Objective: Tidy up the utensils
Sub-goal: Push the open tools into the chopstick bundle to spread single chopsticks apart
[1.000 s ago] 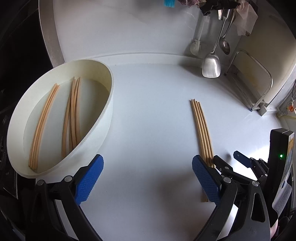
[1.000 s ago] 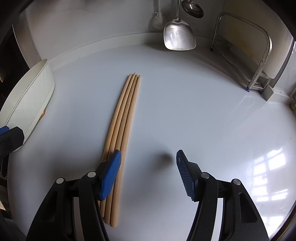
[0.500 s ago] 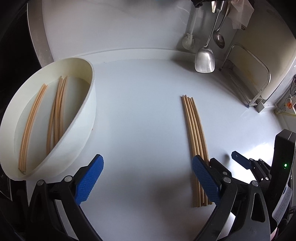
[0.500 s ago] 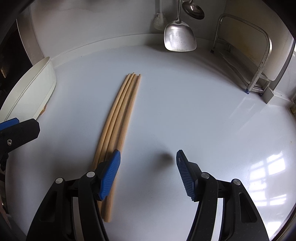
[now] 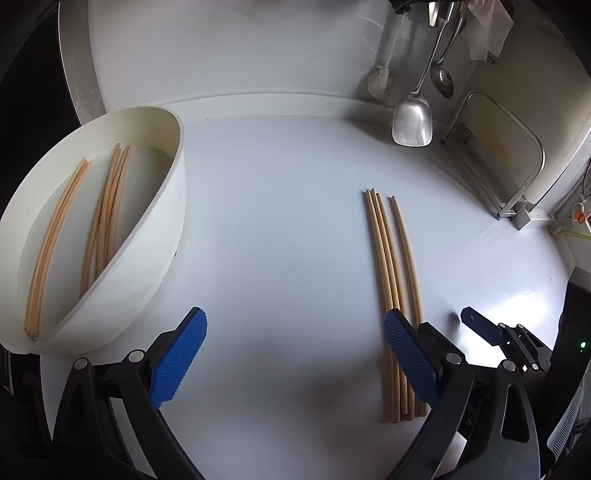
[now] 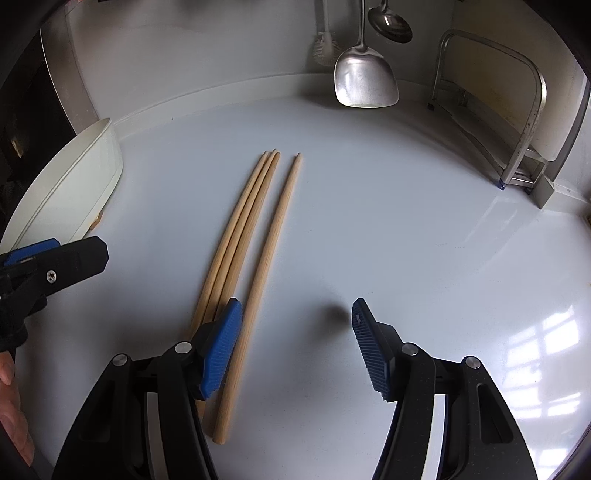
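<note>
Pale tan wooden chopsticks (image 6: 258, 236) lie on a glossy white counter (image 6: 406, 221). The tub (image 5: 159, 236) is cream-white. Both grippers' pads (image 6: 221, 343) are ribbed blue on black arms. A spatula (image 6: 365, 81) shines silver.

Four loose chopsticks (image 6: 258, 236), one bowl (image 5: 162, 206)

Spreading wide and glossy – a white countertop (image 6: 406, 221), curving up at the back into a low raised lip against a white wall (image 5: 240, 48). Catching a bright window reflection (image 6: 539, 347) at the near right. Hanging on that wall: a steel spatula (image 6: 364, 79), a steel ladle (image 6: 391, 24) and a white brush (image 6: 325, 48), with a crumpled cloth (image 5: 487, 29) above. Standing at the right – a metal rack (image 6: 517, 110) against a cream panel. Running down the left, a grey metal strip (image 5: 77, 62) beside darkness.
</note>
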Available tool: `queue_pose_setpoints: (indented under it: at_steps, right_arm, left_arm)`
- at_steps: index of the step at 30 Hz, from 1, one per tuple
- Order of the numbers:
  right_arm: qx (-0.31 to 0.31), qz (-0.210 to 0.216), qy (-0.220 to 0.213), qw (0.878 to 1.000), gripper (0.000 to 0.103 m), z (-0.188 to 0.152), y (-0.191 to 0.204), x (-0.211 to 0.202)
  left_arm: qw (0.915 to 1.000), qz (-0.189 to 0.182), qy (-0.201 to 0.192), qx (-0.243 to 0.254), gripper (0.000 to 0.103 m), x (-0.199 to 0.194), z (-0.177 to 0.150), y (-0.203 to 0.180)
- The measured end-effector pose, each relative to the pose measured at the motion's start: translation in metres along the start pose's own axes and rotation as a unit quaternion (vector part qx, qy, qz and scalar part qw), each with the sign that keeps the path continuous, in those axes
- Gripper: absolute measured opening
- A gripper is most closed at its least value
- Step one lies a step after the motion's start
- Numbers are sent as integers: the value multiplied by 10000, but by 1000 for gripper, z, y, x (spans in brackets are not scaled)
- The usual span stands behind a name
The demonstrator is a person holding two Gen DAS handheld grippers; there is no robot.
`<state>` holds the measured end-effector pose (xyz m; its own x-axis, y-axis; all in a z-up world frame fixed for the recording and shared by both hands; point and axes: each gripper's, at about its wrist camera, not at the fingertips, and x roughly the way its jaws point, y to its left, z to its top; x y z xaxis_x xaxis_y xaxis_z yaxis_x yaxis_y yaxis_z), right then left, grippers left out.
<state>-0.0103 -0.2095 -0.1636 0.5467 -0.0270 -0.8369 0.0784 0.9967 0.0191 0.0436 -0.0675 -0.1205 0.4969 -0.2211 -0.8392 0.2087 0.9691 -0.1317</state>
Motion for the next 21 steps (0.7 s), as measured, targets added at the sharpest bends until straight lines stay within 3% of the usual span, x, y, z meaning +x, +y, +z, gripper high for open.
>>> queue_pose_setpoints:
  at_steps: [4, 9, 14, 21]
  right_arm:
    - [-225, -164, -31, 9996, 59, -1, 2, 4]
    - [12, -215, -66, 9997, 59, 0, -24, 3]
    - [258, -111, -93, 9996, 59, -4, -50, -2]
    - [312, -37, -131, 9994, 59, -6, -55, -4]
  left_arm:
    - [10000, -1, 17, 46, 95, 5, 1, -5]
    - [9997, -30, 173, 174, 95, 20, -4, -17]
    - [9992, -48, 287, 291, 95, 34, -6, -29]
    - [9975, 69, 523, 465, 95, 51, -11, -36]
